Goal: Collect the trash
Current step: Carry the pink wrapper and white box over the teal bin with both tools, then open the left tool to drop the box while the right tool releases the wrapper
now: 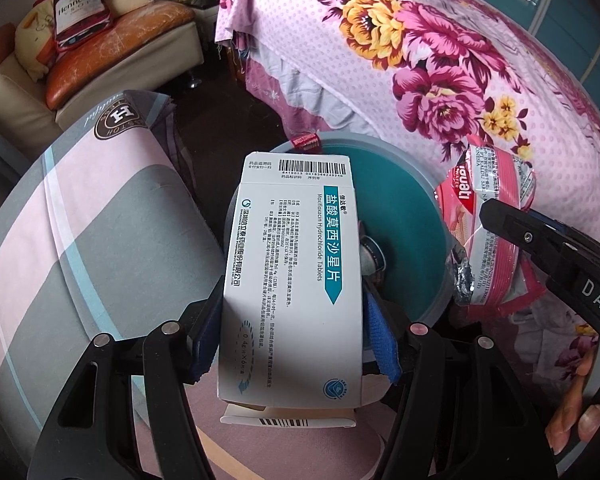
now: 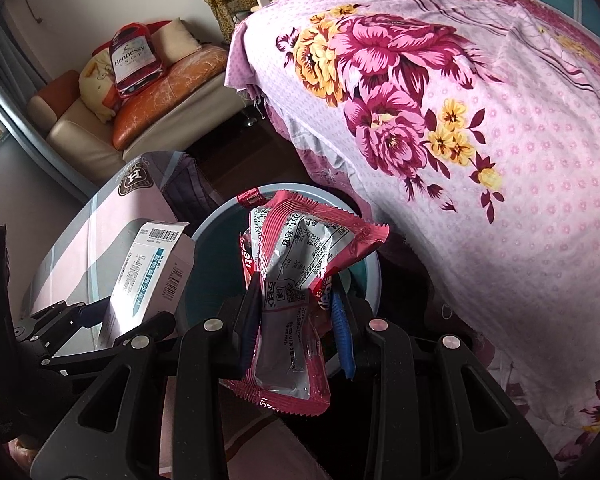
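Observation:
My left gripper [image 1: 293,332] is shut on a white medicine box [image 1: 296,280], its blue pads pressing the box's two sides. The box hangs over a round bin [image 1: 384,150] with a grey rim and teal inside. In the right wrist view my right gripper [image 2: 296,322] is shut on a crumpled red wafer wrapper [image 2: 300,264], also above the bin [image 2: 210,230]. The same wrapper [image 1: 488,240] and right gripper [image 1: 500,218] show at the right of the left wrist view. The box [image 2: 148,272] and left gripper [image 2: 80,320] appear at the left.
A bed with a pink floral sheet [image 1: 440,80] stands close on the bin's right. A striped grey and pink folded cover [image 1: 92,220] lies on its left. A sofa with cushions [image 1: 100,52] stands at the back. A small red scrap [image 1: 308,142] sits at the bin's far rim.

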